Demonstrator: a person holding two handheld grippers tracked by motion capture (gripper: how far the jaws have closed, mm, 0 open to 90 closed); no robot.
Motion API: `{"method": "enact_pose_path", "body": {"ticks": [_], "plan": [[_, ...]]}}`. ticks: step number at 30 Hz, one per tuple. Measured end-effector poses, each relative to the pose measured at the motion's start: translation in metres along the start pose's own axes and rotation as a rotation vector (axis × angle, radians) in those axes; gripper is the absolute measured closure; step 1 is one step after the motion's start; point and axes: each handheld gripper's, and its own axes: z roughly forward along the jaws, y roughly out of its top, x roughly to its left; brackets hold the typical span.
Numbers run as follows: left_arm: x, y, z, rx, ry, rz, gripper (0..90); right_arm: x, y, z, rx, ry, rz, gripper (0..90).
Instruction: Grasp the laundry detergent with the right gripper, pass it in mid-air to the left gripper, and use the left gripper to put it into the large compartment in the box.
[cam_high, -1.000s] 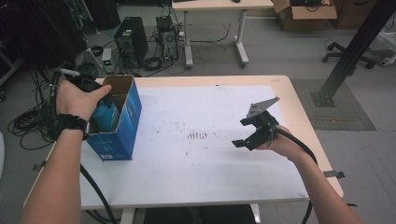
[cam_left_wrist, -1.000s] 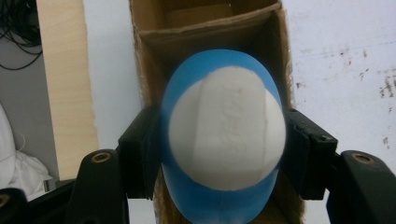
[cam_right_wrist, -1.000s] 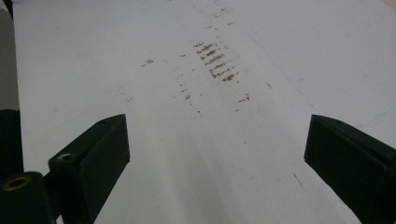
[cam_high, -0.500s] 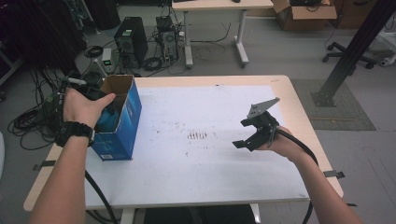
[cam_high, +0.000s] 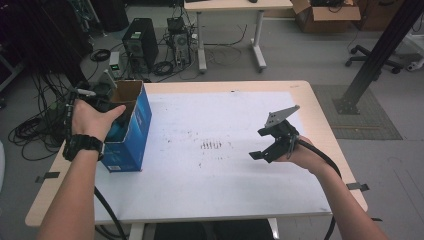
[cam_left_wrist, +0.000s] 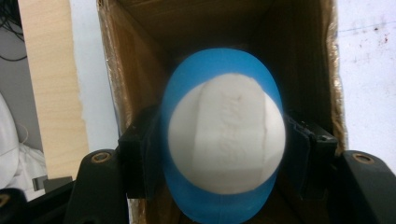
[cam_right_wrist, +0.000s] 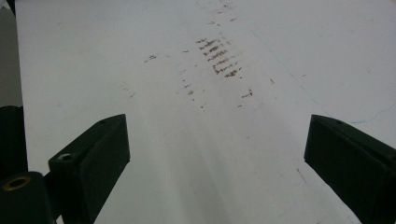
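Gripping a blue and white bottle (cam_left_wrist: 226, 140) by its sides, the left gripper (cam_left_wrist: 226, 154) points down into the open top of a blue cardboard box (cam_high: 134, 131). In the left gripper view the two black jaws press against the blue body of the bottle from either side, with its rounded white end facing the camera and the brown inner walls of the box (cam_left_wrist: 140, 56) around it. From above, the box stands upright at the left edge of the table (cam_high: 310, 100), on the left border of the white sheet (cam_high: 225, 125) that covers most of the tabletop. The left hand (cam_high: 95, 120) rests over the box's open top, a dark watch on its wrist.

Well apart from it, at the right side of the table, the right hand (cam_high: 300, 155) holds the right gripper (cam_high: 267, 145) just above the sheet, aimed toward the left. Its jaws stand wide with nothing between them; the right gripper view looks across bare white sheet, with a patch of small brown marks (cam_right_wrist: 217, 56) farther off. The same marks (cam_high: 212, 146) lie near the middle of the table, between the box and the right gripper.
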Motion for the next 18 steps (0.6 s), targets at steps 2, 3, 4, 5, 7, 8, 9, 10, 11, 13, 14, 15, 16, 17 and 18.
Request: {"method": "enact_pose_path", "body": {"ticks": [2, 3, 4, 5, 7, 8, 9, 10, 11, 13, 14, 15, 16, 17, 18], "plan": [[0.0, -0.0002, 0.0003, -0.006, 0.0, -0.001, 37.9, -0.0001, -0.0005, -0.0001, -0.002, 0.0, 0.005, 6.6], [-0.0003, -0.0001, 0.0001, -0.006, 0.003, 0.0, 37.9, -0.0001, -0.0007, -0.0002, -0.001, -0.001, 0.006, 6.6], [-0.0007, -0.0001, 0.0, -0.005, 0.003, 0.0, 37.9, -0.0002, -0.0008, -0.0001, 0.0, -0.002, 0.005, 6.5], [-0.001, -0.0001, 0.0, -0.005, 0.004, 0.002, 37.9, -0.0002, -0.0009, -0.0001, 0.0, -0.002, 0.005, 6.5], [-0.0012, -0.0004, 0.0005, -0.005, 0.005, 0.002, 37.8, 0.0002, -0.0009, -0.0002, -0.001, -0.001, 0.007, 6.5], [-0.0012, -0.0007, 0.0009, -0.004, 0.007, 0.003, 37.8, 0.0006, -0.0008, -0.0002, -0.001, -0.001, 0.008, 6.5], [-0.0012, -0.0009, 0.0009, -0.006, 0.007, 0.002, 37.7, 0.0008, -0.0008, 0.0, -0.002, 0.0, 0.006, 6.5], [-0.0011, -0.0012, 0.001, -0.008, 0.006, 0.002, 37.7, 0.001, -0.0007, 0.0002, -0.001, 0.0, 0.006, 6.5], [-0.0009, -0.0014, 0.0011, -0.008, 0.005, 0.0, 37.6, 0.0011, -0.0006, 0.0002, -0.001, 0.0, 0.004, 6.5], [-0.0007, -0.0017, 0.0011, -0.008, 0.004, 0.0, 37.5, 0.0012, -0.0006, -0.0003, -0.003, 0.0, 0.004, 6.5], [-0.0009, -0.0019, 0.001, -0.008, 0.005, 0.001, 37.5, 0.0012, -0.0006, -0.0003, -0.003, 0.0, 0.004, 6.5], [-0.0011, -0.002, 0.0011, -0.009, 0.006, 0.003, 37.5, 0.0014, -0.0006, -0.0005, -0.004, 0.0, 0.005, 6.5], [-0.0014, -0.0021, 0.0011, -0.002, 0.006, 0.007, 37.3, 0.0016, -0.0006, -0.0006, -0.003, -0.001, 0.005, 6.6], [-0.0019, -0.0021, 0.0013, -0.001, 0.008, 0.009, 37.2, 0.0018, -0.0006, -0.0008, -0.002, -0.001, 0.005, 6.5], [-0.0018, -0.0022, 0.0009, -0.004, 0.003, 0.007, 37.2, 0.0019, -0.0006, -0.0009, -0.001, -0.002, 0.005, 6.5]]}}
